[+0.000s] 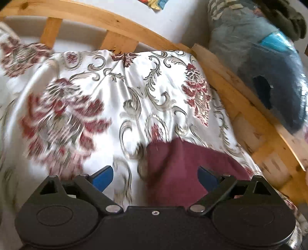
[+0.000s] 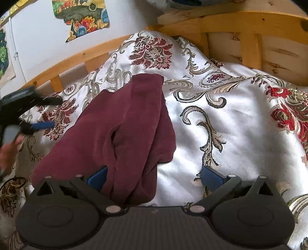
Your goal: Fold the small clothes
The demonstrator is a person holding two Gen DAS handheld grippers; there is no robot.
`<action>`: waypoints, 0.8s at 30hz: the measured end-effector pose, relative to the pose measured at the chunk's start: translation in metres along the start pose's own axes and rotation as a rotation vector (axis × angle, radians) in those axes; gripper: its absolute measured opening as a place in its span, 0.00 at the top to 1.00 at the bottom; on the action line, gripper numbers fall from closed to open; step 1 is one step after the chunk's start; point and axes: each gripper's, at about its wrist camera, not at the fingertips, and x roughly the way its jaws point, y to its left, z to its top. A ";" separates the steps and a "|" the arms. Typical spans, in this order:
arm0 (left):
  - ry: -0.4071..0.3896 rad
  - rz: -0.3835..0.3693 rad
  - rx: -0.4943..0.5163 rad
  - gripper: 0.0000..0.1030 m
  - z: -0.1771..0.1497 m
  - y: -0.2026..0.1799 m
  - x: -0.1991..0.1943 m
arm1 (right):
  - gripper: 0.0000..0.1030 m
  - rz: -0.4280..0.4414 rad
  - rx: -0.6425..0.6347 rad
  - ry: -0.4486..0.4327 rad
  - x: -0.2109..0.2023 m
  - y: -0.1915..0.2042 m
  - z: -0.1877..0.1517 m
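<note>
A maroon garment (image 2: 123, 134) lies bunched lengthwise on a white bedspread with red and grey floral patterns (image 2: 231, 125). My right gripper (image 2: 156, 177) is open, its jaws wide apart, with the garment's near end lying between the blue pads and against the left pad (image 2: 97, 177). My left gripper (image 1: 156, 176) is open above the garment's edge (image 1: 182, 167); it also shows in the right wrist view (image 2: 44, 113) at the far left, held by a hand, apart from the cloth.
A wooden bed frame with slats (image 2: 250, 38) runs along the back and side. A wall with colourful pictures (image 2: 82, 17) is behind. A pile of grey and blue clothes (image 1: 259, 53) lies beyond the frame at right.
</note>
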 end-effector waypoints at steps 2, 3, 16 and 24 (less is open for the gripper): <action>0.015 0.013 0.002 0.11 0.010 0.001 0.019 | 0.00 0.006 -0.008 0.000 0.000 0.000 -0.001; 0.032 0.016 0.003 0.12 0.013 0.001 0.030 | 0.00 0.010 -0.009 -0.001 0.000 -0.001 -0.001; 0.178 -0.025 -0.004 0.77 0.017 0.001 0.072 | 0.00 0.038 -0.004 -0.012 0.000 -0.004 -0.003; 0.173 -0.028 -0.086 0.57 0.025 0.013 0.069 | 0.00 0.036 -0.009 -0.011 0.000 -0.004 -0.003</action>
